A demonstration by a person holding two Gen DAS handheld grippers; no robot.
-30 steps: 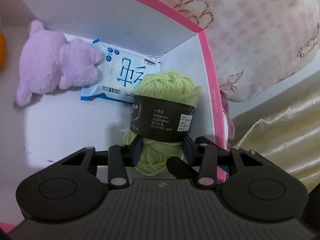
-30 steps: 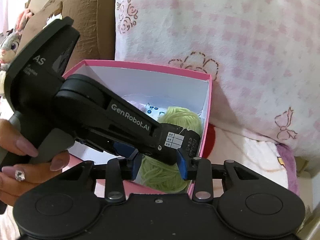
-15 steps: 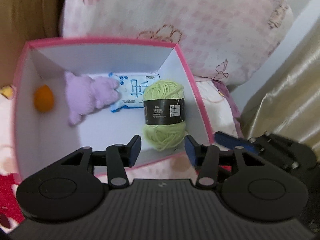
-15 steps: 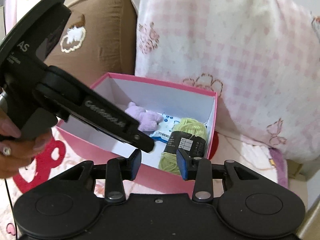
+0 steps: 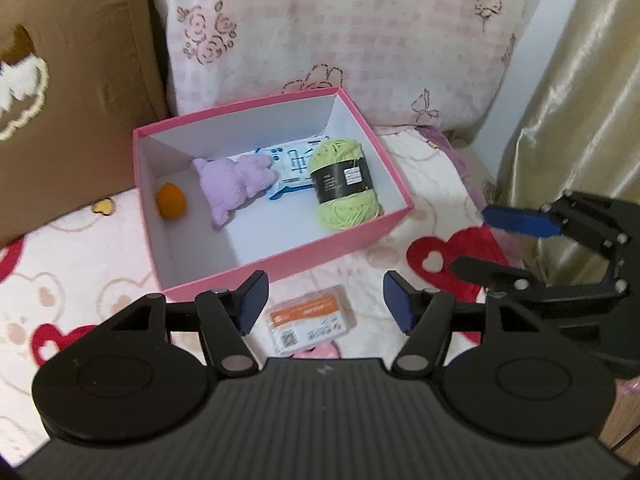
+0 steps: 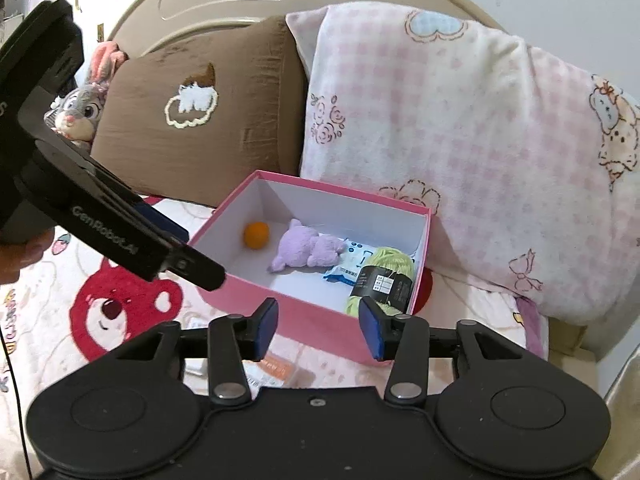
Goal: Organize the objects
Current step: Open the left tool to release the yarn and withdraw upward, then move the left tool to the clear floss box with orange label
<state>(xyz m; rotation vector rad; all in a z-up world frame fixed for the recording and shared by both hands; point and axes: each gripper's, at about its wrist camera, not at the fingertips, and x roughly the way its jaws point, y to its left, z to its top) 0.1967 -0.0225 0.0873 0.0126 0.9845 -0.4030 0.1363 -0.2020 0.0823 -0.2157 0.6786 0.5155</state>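
Observation:
A pink box (image 5: 280, 260) (image 6: 312, 320) stands on the bed. In it lie a green yarn ball (image 5: 344, 184) (image 6: 386, 276), a purple plush toy (image 5: 232, 182) (image 6: 306, 248), a blue-white wipes pack (image 5: 294, 162) (image 6: 354, 258) and an orange ball (image 5: 171, 201) (image 6: 256, 234). An orange-labelled packet (image 5: 312, 320) (image 6: 276, 366) lies on the blanket in front of the box. My left gripper (image 5: 324, 304) is open and empty above that packet. My right gripper (image 6: 318, 328) is open and empty at the box's near side.
A brown cushion (image 6: 200, 120) and a pink checked pillow (image 6: 460, 140) stand behind the box. A grey rabbit plush (image 6: 82, 110) sits at the far left. A gold curtain (image 5: 580, 100) hangs on the right. The blanket (image 6: 100, 308) has red bear prints.
My left gripper let go of the green yarn ball in the box and opened. Both grippers have pulled back and up from the box, bringing the orange-labelled packet into view.

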